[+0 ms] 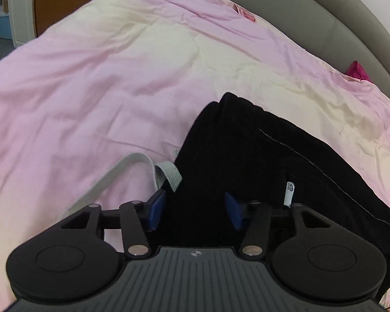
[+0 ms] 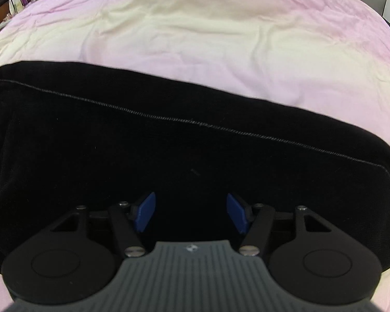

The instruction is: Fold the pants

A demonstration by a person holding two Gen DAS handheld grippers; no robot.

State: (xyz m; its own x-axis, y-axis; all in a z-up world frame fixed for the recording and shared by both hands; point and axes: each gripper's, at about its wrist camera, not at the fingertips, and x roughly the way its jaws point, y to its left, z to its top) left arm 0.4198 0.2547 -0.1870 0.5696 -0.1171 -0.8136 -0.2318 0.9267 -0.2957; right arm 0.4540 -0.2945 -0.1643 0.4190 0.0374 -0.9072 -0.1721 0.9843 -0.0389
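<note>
Covering nearly everything in both views is a wide bed dressed in a pale pink and cream quilt (image 1: 117, 78), which is carrying the work. Running along its far side is a curved grey padded headboard (image 1: 312, 7), and a wooden cabinet (image 1: 54, 2) is standing beyond the far left corner.

Lying along the near edge of the bed are the black velvety pants (image 2: 117, 143), stretched lengthwise, with a thin line of pale stitching running across them. They are looking doubled over already, probably leg laid on leg, so the cloth is resting flat and ready for a further fold. A grey drawstring (image 1: 166, 175) is trailing from the waist end onto the quilt, and a small white label (image 1: 289, 192) is showing beside it.

The left gripper (image 1: 195, 212) is hovering over the waist end, its blue pads standing well apart and gripping nothing. The right gripper (image 2: 191, 212) is hanging over the middle of the pants, likewise parted and empty.

Plenty of bare quilt is lying open beyond the pants for folding toward.
</note>
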